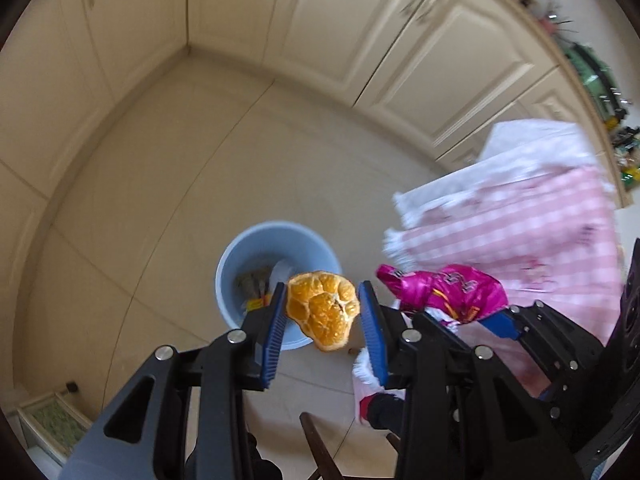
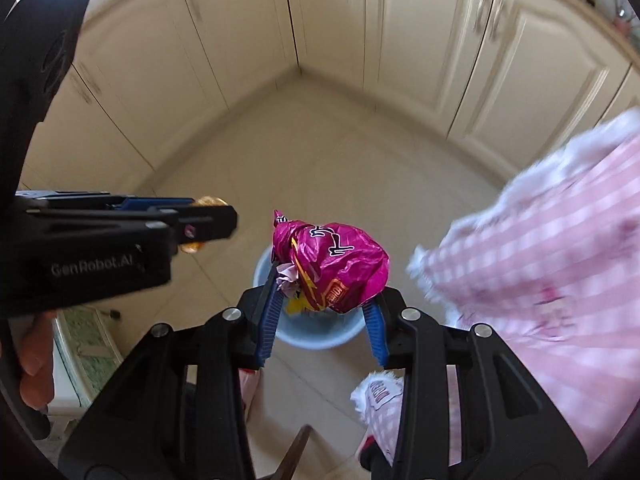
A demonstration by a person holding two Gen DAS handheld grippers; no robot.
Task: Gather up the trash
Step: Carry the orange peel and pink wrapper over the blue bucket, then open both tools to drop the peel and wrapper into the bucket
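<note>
1. While I hold both tools over the floor (image 1: 168, 184), one blue bin (image 1: 236, 264) stands below them on the tiles, beside the pink checked cloth (image 1: 532, 220).
2. Inside the bin lie a few scraps: something yellow, something grey and something white; they are too blurred for me to name.
3. My left hand-held gripper (image 1: 323, 312) carries one orange peel (image 1: 324, 308) between its blue pads (image 1: 374, 332). Its left pad touches the peel, while a thin gap shows at the right pad, so I cannot tell whether the peel is firmly pinched. The peel hangs above the bin's near rim.
4. My right hand-held gripper (image 2: 324, 312) is clamped on one crumpled magenta wrapper (image 2: 336, 264), with a bit of pale paper bunched at its left pad. The wrapper sits directly over the bin (image 2: 320, 336).
5. Count: one bin, one peel, one wrapper, two grippers side by side, well above the floor, with cream cabinet doors (image 2: 432, 40) behind.
</note>
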